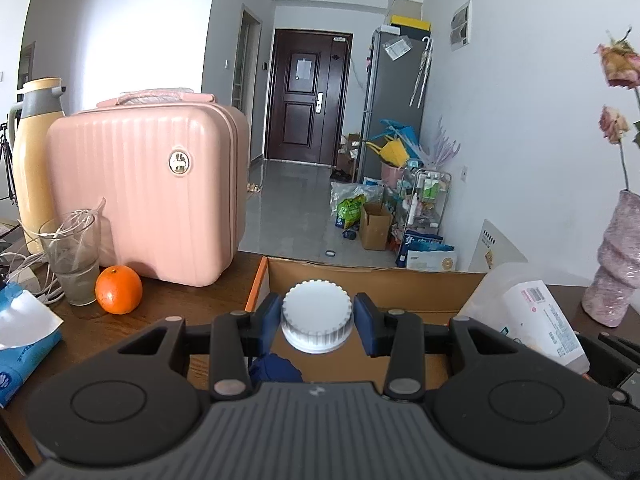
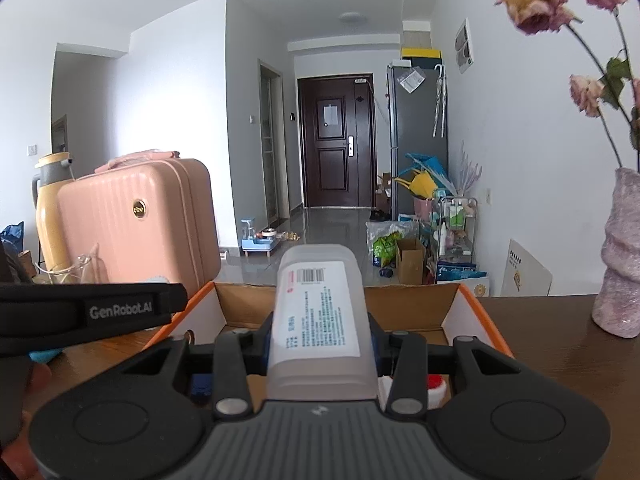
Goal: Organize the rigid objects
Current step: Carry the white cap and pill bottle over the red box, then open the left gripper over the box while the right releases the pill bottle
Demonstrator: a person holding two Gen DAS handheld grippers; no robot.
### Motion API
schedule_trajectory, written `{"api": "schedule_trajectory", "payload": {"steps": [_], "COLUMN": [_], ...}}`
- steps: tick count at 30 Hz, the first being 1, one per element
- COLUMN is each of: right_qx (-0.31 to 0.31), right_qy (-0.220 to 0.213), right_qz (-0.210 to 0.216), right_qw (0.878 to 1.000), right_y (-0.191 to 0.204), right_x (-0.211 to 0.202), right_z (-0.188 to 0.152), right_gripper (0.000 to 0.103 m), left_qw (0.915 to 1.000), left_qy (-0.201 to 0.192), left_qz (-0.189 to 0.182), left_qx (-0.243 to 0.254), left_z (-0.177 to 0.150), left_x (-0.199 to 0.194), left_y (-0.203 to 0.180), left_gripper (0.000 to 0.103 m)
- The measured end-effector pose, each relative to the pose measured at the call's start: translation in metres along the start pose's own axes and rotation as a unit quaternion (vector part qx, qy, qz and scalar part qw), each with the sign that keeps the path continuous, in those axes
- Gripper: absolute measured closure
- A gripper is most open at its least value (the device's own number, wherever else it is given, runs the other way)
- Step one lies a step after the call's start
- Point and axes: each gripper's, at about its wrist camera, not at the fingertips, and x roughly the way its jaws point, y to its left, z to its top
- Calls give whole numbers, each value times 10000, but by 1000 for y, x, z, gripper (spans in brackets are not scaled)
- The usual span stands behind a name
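My left gripper (image 1: 317, 314) is shut on a white ribbed cap (image 1: 317, 316) and holds it over the open cardboard box (image 1: 372, 280). My right gripper (image 2: 320, 340) is shut on a translucent white bottle with a printed label (image 2: 318, 312), held above the same box (image 2: 404, 304). That bottle also shows at the right of the left wrist view (image 1: 528, 316). Inside the box I see a dark blue object (image 1: 276, 368) and something red and white (image 2: 434, 386), both partly hidden.
A pink hard case (image 1: 148, 192) stands at the back left with a yellow thermos (image 1: 34, 152), a glass (image 1: 72, 256) and an orange (image 1: 119, 290). A blue tissue pack (image 1: 20, 336) lies left. A pink vase with dried roses (image 2: 620, 264) stands right.
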Motion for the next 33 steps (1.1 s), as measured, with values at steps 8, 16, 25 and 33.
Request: {"api": "schedule_trajectory", "payload": {"steps": [8, 16, 25, 33], "right_qx": [-59, -29, -33, -12], "right_qy": [246, 583, 645, 626], "right_qz": [-123, -317, -439, -399], "right_qw": [9996, 9978, 9970, 9972], "right_y": [3, 4, -1, -1], "right_x": [30, 58, 56, 50], "right_z": [2, -4, -3, 1], "right_gripper": [63, 63, 20, 0], "left_qw": [9998, 9982, 9983, 9986], "left_qy": [151, 518, 449, 391], "left_qz": [133, 289, 362, 363], "left_qx": [60, 130, 88, -7], "left_z": [6, 3, 2, 6], "left_x": [29, 58, 53, 45], "left_y": [-1, 1, 7, 11], "left_gripper": [62, 62, 1, 0]}}
